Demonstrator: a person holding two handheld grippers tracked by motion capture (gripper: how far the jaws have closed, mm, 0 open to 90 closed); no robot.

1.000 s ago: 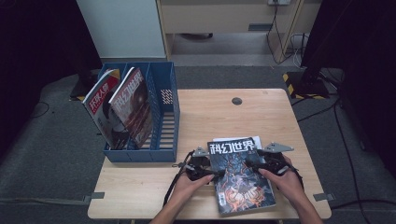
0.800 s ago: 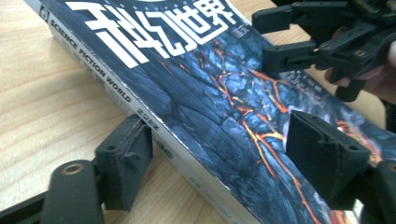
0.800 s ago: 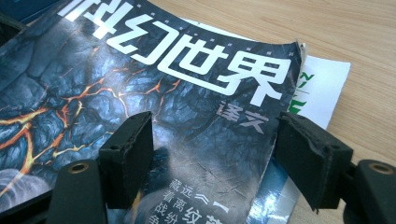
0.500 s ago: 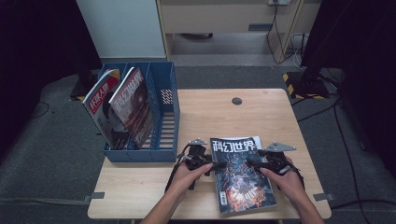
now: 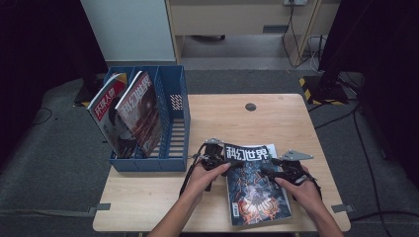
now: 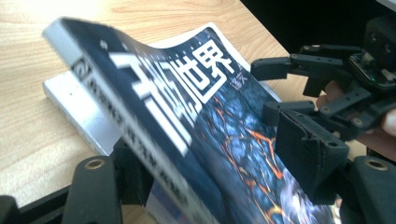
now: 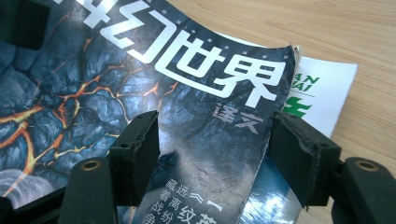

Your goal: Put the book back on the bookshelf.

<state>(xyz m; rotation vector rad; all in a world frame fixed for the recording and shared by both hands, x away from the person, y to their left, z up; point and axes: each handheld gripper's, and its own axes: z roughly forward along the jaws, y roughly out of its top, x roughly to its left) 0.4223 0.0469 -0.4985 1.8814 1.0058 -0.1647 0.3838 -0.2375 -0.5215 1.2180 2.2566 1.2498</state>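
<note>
While standing at nine o'clock on the table [image 5: 237, 118], holds two magazines, both upright and leaning: blue file rack [image 5: 184, 113], with a red-and-white magazine [image 5: 106, 116] in the compartment farthest toward nine and a dark-covered magazine [image 5: 141, 111] in the next one toward three.

Lying at five o'clock on the table: the science-fiction magazine [image 5: 254, 187], on top of a white booklet [image 7: 322, 93] that peeks out at its twelve o'clock end. Flanked at nine by the left gripper [image 5: 227, 160] and at three by the right gripper [image 5: 268, 170].

In the left gripper view: spine edge raised off the booklet and slanting through the gap between the jaws. Jaws partly open, having just been closing. Impossible to tell whether the pads press the cover.

In the right gripper view: jaws partly open, likewise just been closing, straddling the curled free edge of the cover with a gap on both sides. Nothing clamped.

Compared with a second ago: left gripper shifted toward twelve along the magazine's nine o'clock edge. Right gripper unmoved at the three o'clock edge. Rack and its two magazines as before.
</note>
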